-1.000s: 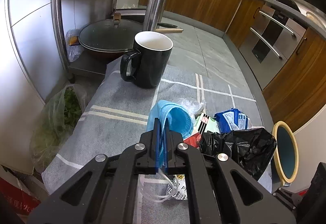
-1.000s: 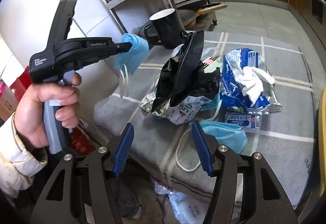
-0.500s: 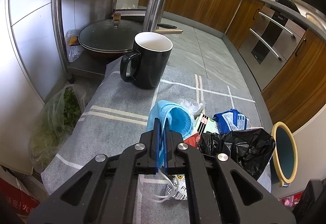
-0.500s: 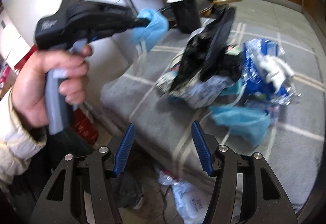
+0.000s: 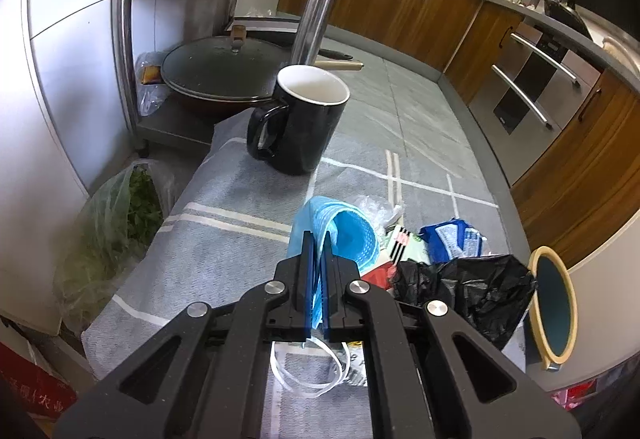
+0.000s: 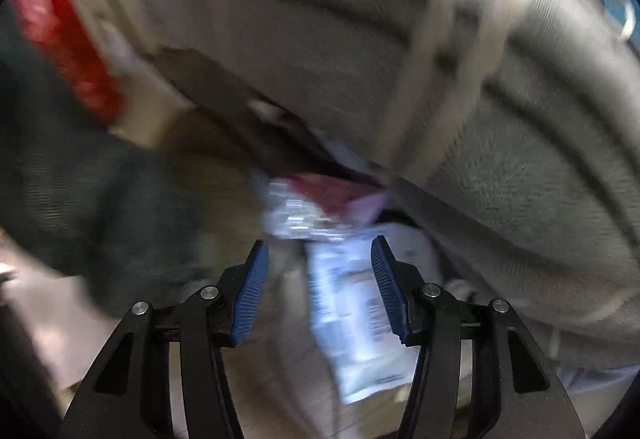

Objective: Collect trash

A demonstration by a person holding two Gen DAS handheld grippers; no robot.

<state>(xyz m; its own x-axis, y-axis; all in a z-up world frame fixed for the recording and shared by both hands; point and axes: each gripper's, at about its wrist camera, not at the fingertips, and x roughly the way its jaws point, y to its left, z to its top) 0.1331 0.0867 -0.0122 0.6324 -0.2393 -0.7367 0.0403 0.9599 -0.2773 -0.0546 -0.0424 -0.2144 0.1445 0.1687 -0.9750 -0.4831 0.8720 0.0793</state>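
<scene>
Left wrist view: left gripper (image 5: 316,259) is clamping a blue mask (image 5: 338,235), loops dangling, above the grey cloth (image 5: 240,199). Black bag (image 5: 472,291), blue packet (image 5: 452,239) and mug (image 5: 298,123) are sitting on the cloth.

Right wrist view, blurred: right gripper (image 6: 318,281) is closing, pads not touching the white wrapper (image 6: 352,319) lying between them below the cloth's edge.
</scene>
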